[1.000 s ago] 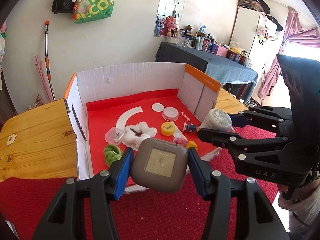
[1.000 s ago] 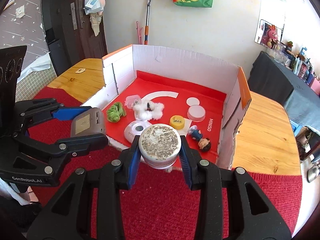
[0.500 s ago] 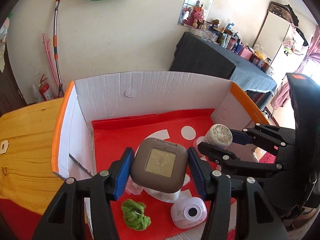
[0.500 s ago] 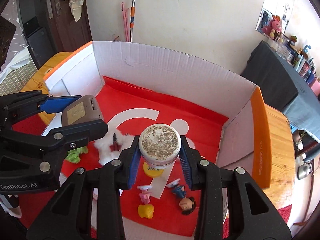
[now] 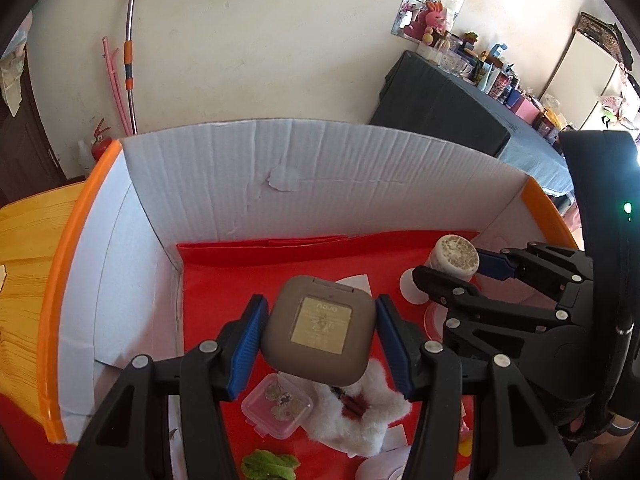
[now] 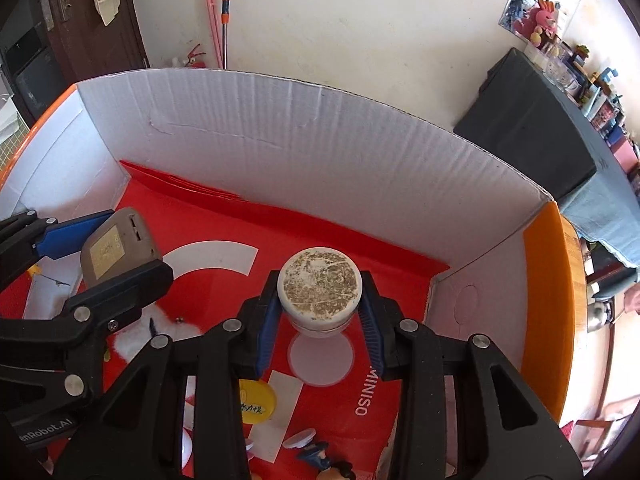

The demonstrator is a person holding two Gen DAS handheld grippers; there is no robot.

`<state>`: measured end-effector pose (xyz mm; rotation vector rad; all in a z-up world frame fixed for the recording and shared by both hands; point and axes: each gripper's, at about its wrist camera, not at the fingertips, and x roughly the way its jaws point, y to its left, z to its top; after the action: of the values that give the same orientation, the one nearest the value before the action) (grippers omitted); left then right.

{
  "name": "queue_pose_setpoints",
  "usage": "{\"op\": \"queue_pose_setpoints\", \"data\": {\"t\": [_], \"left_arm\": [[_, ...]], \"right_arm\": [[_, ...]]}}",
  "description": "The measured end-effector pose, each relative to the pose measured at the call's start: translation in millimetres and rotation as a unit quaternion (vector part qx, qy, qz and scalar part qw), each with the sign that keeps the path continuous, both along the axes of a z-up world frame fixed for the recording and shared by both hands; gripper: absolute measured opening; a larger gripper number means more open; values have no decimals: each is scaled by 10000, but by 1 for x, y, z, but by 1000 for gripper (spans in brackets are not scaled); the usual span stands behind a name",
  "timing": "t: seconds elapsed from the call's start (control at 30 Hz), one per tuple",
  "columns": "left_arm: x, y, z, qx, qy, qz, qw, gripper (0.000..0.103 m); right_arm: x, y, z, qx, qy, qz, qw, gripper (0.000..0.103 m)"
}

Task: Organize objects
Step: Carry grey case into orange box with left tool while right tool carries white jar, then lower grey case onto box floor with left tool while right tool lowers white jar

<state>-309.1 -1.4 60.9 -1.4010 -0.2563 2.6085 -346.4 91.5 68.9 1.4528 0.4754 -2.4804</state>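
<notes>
Centre frame, the left tongs (image 5: 320, 340) clamp a rounded-square grey-brown case with a gold label (image 5: 319, 330) above the red floor of the white cardboard box with orange rims (image 5: 256, 184). At right, the right tongs (image 5: 454, 266) grip a small round white jar with a speckled lid (image 5: 454, 254). Lower centre: a clear plastic container (image 5: 276, 404), a white fluffy scrunchie (image 5: 360, 416).

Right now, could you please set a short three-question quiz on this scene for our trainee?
1. True or false: the left gripper holds a brown square case.
2. What does the right gripper hold? A) yellow lid B) round white jar C) green scrunchie
3. Fill in: both grippers hang over the red floor of the cardboard ____.

Key: 1 true. 2 B, the jar. 3 box.
</notes>
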Motion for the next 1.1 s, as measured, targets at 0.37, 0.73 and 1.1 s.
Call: {"op": "queue_pose_setpoints", "data": {"t": [0.37,0.73,1.1], "left_arm": [[-10,0,-18,79,-301,199,9993,57],[-10,-2,-25,31,-348,325,9989,57],[-10,-2,-27,-10,-390,291,9988,57]], "right_arm": [[-16,8,-14,-35,-231,-122,9997,35],[-19,10,-22,12,-281,-110,9995,35],[-13,9,-24,-2,-243,-103,9997,35]]}}
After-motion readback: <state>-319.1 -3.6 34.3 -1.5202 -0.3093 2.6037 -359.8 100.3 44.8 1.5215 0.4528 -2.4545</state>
